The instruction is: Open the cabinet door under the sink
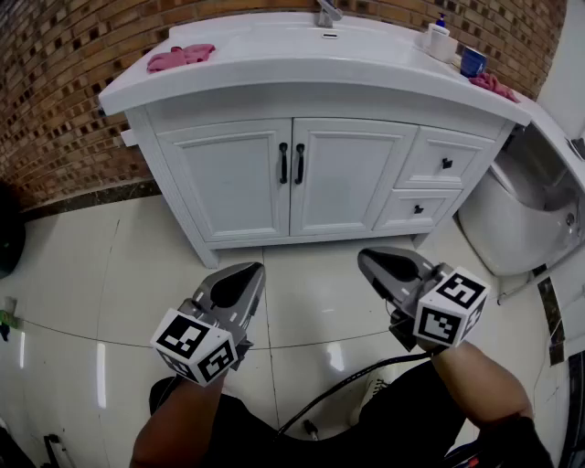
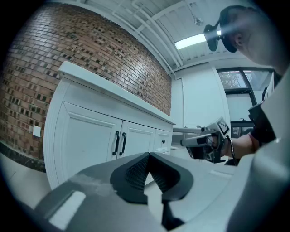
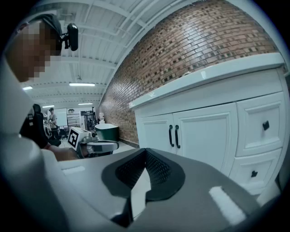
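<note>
A white sink cabinet (image 1: 302, 174) stands against the brick wall, its two doors closed. The left door (image 1: 236, 178) and right door (image 1: 347, 175) each carry a black vertical handle (image 1: 283, 163) at the middle seam, also seen as handles (image 2: 119, 143) and handles (image 3: 174, 136) in the gripper views. My left gripper (image 1: 257, 270) hovers over the floor in front of the cabinet, shut and empty. My right gripper (image 1: 364, 258) is level with it to the right, also shut with nothing held. Both stay well short of the doors.
Two small drawers (image 1: 442, 165) sit right of the doors. On the countertop (image 1: 302, 64) lie a pink cloth (image 1: 180, 57), a faucet (image 1: 326, 13), cups (image 1: 457, 50) and another cloth. A white toilet (image 1: 526, 206) stands at the right. Glossy floor tiles (image 1: 110, 283) lie in front.
</note>
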Demonstrator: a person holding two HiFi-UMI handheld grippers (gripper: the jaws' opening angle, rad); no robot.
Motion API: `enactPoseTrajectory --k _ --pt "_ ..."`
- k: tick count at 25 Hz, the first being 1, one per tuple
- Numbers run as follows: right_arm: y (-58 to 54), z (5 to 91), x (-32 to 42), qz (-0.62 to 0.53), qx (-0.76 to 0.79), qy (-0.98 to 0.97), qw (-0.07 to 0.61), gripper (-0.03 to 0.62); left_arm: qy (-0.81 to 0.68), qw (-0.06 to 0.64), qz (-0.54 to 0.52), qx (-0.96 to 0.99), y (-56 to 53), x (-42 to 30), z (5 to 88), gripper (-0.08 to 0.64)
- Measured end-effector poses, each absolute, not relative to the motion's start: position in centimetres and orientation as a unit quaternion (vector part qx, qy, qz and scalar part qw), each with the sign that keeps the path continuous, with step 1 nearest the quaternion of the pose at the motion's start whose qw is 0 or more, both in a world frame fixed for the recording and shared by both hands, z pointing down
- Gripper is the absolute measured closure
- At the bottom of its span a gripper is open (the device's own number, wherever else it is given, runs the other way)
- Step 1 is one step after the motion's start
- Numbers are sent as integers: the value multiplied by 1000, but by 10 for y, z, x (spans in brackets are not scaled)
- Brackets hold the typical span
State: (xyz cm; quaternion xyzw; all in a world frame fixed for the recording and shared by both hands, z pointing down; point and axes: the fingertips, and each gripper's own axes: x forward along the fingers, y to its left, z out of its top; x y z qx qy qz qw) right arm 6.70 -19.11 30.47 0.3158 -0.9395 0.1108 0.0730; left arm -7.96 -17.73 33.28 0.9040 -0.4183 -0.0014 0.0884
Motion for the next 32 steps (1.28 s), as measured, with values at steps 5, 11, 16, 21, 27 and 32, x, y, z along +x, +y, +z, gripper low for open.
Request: enactPoseTrajectory --k 5,11,16,21,27,32 --pt "-249 297 52 72 354 -931 57 584 -417 76 3 906 -208 -79 331 557" --pt "-301 302 44 40 387 -920 42 584 -422 60 13 905 -233 -83 336 557" --pt "-347 317 35 42 414 -908 49 569 -408 78 28 909 -237 -83 356 557" --pt "-391 331 18 34 432 -899 56 502 -412 96 20 906 -252 -91 366 557" --pt "-422 353 -1 44 442 -894 62 474 -420 114 18 900 -267 -99 378 557" --pt "-435 358 -15 35 435 -898 61 474 -409 115 13 905 -269 -95 378 557"
